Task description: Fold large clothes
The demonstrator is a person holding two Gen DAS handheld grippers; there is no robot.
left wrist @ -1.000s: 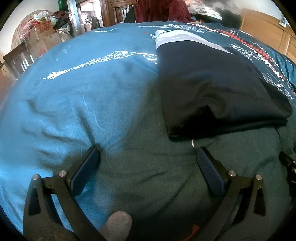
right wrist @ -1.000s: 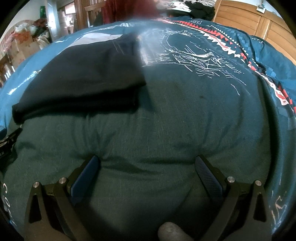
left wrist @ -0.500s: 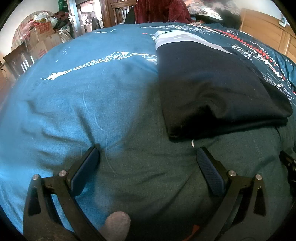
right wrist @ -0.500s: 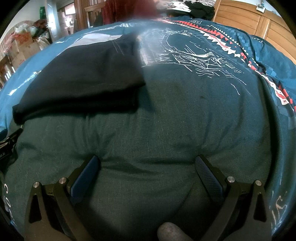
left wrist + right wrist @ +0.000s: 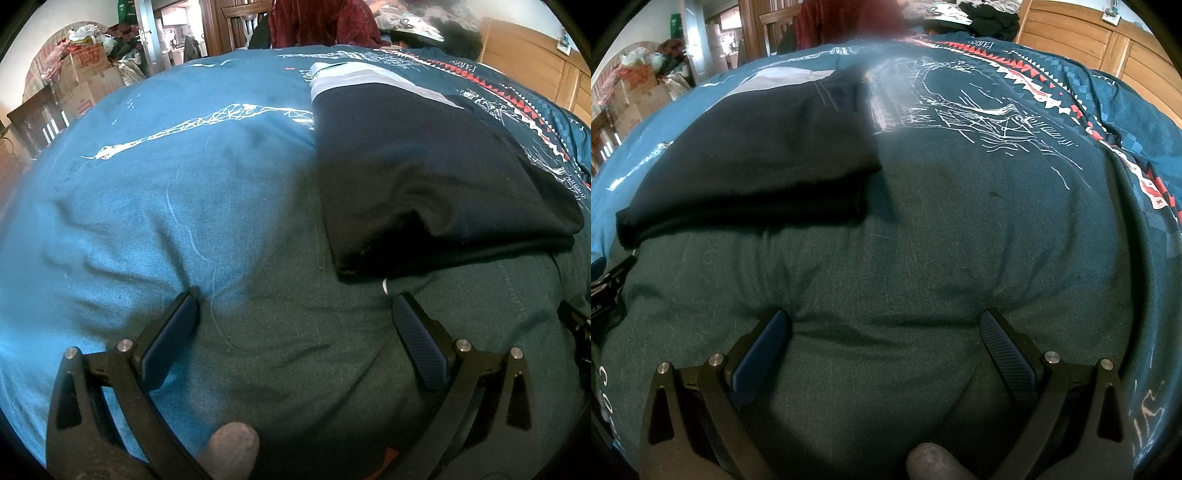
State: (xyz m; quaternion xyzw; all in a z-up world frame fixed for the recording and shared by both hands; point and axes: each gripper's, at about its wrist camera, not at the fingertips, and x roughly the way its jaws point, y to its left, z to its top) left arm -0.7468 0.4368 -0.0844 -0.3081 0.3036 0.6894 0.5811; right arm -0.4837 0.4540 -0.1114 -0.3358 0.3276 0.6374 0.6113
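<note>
A dark navy garment [image 5: 424,177] with a pale grey band at its far end lies folded flat on the teal bed cover [image 5: 166,192]. In the left wrist view it sits ahead and to the right of my left gripper [image 5: 295,306], which is open and pressed into the cover with nothing between its fingers. In the right wrist view the same garment [image 5: 750,166] lies ahead and to the left. My right gripper [image 5: 886,325] is open too, resting on the cover [image 5: 960,221] short of the garment's near edge.
Cardboard boxes and bags [image 5: 88,74] are stacked at the far left. A wooden chair with a dark red cloth [image 5: 314,18] stands beyond the bed. A wooden headboard or cabinet [image 5: 1108,40] runs along the far right. A pile of clothes [image 5: 979,11] lies at the back.
</note>
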